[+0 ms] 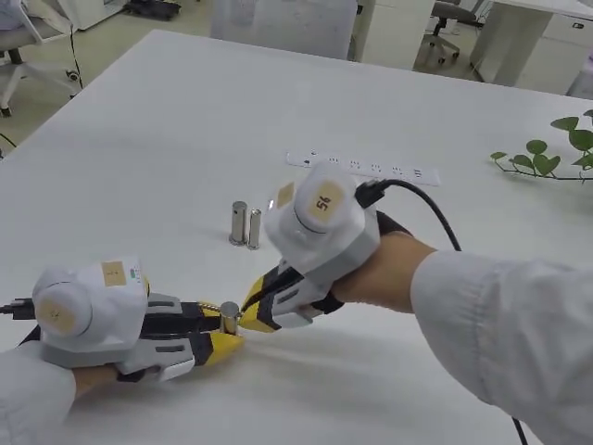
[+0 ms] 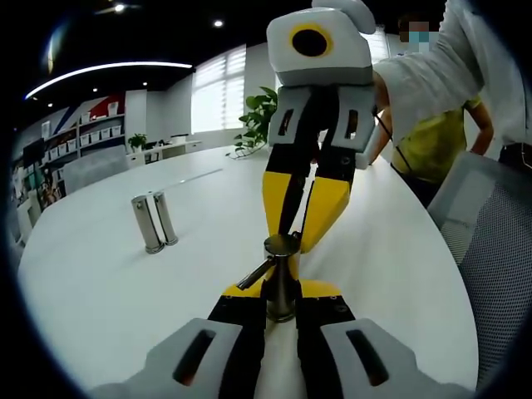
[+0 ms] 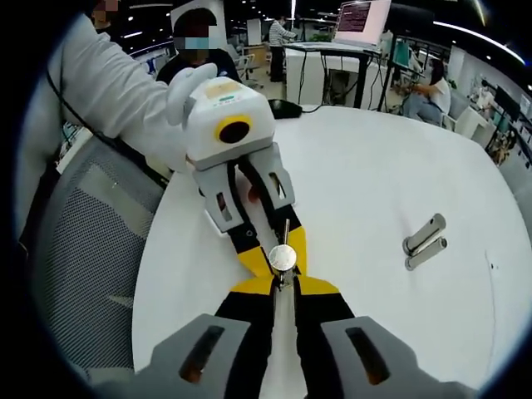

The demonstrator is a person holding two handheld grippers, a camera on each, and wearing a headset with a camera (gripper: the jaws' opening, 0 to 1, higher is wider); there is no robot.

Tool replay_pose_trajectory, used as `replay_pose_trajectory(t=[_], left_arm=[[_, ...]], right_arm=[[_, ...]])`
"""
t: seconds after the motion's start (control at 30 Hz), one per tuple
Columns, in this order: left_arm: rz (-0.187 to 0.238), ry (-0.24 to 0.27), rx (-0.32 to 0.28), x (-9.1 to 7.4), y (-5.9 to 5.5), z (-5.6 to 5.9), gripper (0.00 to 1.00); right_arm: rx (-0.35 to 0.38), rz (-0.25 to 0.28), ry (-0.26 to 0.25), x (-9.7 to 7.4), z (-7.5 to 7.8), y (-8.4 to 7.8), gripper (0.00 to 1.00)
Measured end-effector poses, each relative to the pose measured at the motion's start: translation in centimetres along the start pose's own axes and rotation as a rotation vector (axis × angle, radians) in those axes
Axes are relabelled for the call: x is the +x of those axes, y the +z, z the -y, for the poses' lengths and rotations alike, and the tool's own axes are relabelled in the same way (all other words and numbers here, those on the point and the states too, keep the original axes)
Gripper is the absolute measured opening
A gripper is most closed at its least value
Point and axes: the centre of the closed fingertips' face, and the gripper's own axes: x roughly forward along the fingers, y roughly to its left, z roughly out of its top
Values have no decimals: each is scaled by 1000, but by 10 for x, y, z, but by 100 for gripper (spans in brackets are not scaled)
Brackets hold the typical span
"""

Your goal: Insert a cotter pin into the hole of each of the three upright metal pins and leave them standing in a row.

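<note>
**Cotter-pin insertion, third pin.** Nearest the viewer, the left gripper (image 2: 281, 299) is shown with its fingers (image 2: 320, 291) closed on the lower shank of the held metal pin (image 2: 281, 266), which is kept upright near the front of the table (image 1: 185, 120). A cotter pin (image 2: 253, 273) is seen projecting from the pin's side, just under its head. Just behind, the right gripper (image 2: 298, 237) is lowered over the head with its fingers drawn almost together, apparently on the cotter pin's other end; the contact itself is hidden.

The step is judged best done by keeping the shank clamped low and steady, holding the cotter pin in line with the hole, and pressing it straight through without twisting. Only then should the right grip be eased off.

Farther back, the two other metal pins (image 1: 246, 225) are standing side by side, just beside each other; the held pin is to be set next to them.

A sticker (image 1: 323, 199) on the right gripper is read as "56". No writing can be read on the power strip (image 1: 363, 168) beyond.
</note>
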Motion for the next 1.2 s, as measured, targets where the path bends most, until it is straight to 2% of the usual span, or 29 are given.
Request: replay_pose_trajectory(t=[0.13,0.4,0.6,0.83,1.0,1.2], left_arm=[[2,0,-2,0,0,0,11],[3,0,0,0,0,0,11],[2,-2,7,-1,0,-1,11],[-6,6,11,-6,-2,-9,11],[-18,19,14,-12,-4,-20,11],[-29,20,19,-18,-6,-26,11]], right_arm=[[30,7,9,-1,-1,-1,13],[77,57,-1,-9,-4,0,23],[106,91,-13,-25,-11,-6,23],[124,104,-30,-48,-20,-21,25],[143,102,-51,-65,-24,-37,25],[166,97,-73,-77,-23,-51,25]])
